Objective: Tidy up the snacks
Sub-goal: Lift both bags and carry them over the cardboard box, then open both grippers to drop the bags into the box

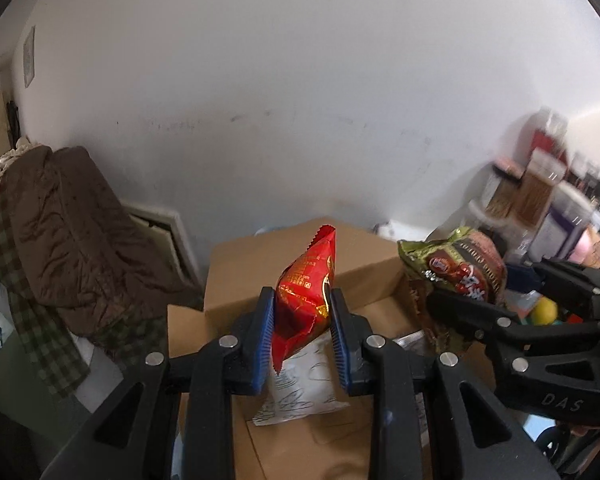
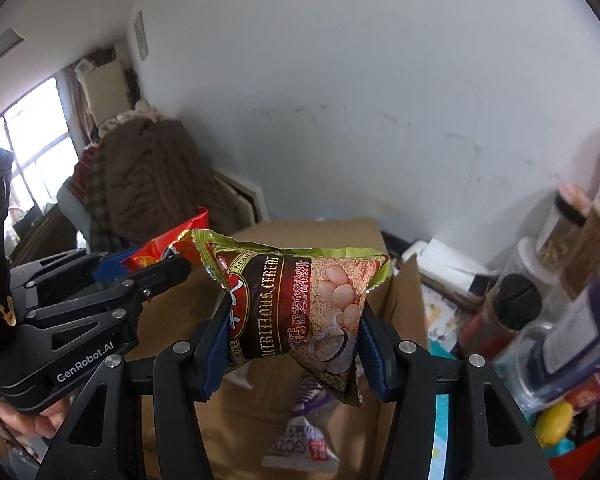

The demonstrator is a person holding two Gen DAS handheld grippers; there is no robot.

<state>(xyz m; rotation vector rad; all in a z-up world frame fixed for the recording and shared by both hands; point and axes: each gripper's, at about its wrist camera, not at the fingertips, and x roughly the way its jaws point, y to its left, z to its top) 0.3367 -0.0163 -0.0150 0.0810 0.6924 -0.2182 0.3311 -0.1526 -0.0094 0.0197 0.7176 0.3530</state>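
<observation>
The left hand-held gripper grips a red snack packet; the right hand-held gripper grips a green cereal packet above cardboard boxes.

Brown coat, cardboard box

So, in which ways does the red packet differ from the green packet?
The red packet is plain red with gold print and stands upright in the left gripper; the green packet shows a dark red cereal label and lies sideways in the right gripper. The green packet looks wider. Both are sealed, puffy snack packets held above cardboard boxes.
</observation>
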